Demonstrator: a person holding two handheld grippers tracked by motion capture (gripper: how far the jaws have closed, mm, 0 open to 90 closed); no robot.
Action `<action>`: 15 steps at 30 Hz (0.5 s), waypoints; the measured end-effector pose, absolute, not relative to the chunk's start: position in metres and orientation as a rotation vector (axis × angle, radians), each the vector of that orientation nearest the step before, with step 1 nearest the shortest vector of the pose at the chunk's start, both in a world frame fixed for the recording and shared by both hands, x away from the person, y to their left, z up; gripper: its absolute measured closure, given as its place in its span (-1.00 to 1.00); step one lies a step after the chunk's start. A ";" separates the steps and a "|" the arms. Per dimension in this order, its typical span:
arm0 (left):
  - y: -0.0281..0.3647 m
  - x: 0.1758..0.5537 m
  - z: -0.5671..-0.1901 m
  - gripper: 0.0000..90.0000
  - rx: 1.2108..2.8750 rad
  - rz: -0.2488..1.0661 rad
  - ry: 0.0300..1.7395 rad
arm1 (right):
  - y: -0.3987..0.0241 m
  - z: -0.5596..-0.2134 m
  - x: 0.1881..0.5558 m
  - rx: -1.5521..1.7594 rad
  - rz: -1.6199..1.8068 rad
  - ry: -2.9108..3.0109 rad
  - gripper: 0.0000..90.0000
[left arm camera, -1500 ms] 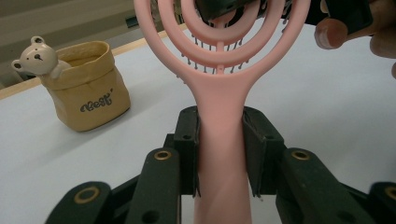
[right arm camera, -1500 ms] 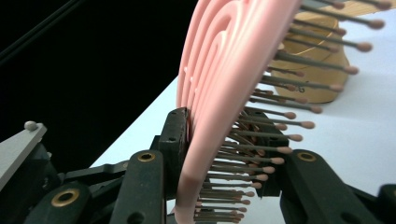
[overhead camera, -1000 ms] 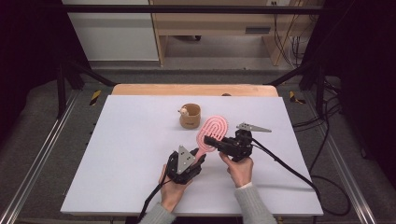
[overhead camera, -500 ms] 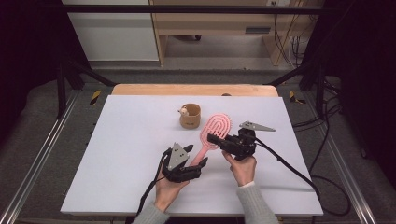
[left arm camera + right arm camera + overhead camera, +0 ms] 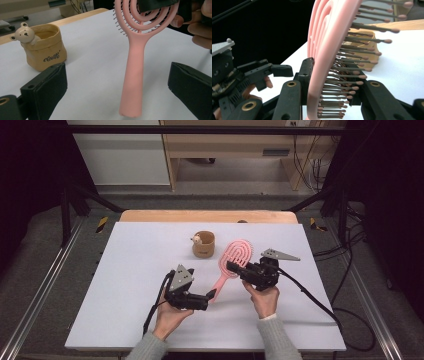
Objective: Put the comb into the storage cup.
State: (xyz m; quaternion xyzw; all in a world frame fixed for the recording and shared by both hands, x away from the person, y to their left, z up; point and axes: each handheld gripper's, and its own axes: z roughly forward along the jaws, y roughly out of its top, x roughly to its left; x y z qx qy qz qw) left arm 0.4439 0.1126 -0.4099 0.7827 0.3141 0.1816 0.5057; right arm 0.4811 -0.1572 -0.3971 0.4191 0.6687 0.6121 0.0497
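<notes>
On the table (image 5: pixel 125 270), a small pot (image 5: pixel 204 245) is set toward the far middle, with a bear figure (image 5: pixel 198 239) perched at its left rim. Just right of the pot a hairbrush (image 5: pixel 231 265) is held, its head clamped in the right tool (image 5: pixel 239 268) and its handle end placed between the spread jaws of the left tool (image 5: pixel 212 295), nearer the person.
</notes>
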 end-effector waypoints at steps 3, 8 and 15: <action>0.120 0.446 -0.408 -0.96 1.889 0.424 0.761 | -0.159 -0.396 0.481 1.270 1.858 2.031 0.43; 0.134 0.446 -0.406 -0.97 1.897 0.427 0.762 | -0.160 -0.395 0.480 1.259 1.857 2.029 0.43; 0.161 0.447 -0.407 -0.97 1.901 0.411 0.789 | -0.161 -0.395 0.480 1.255 1.851 2.022 0.43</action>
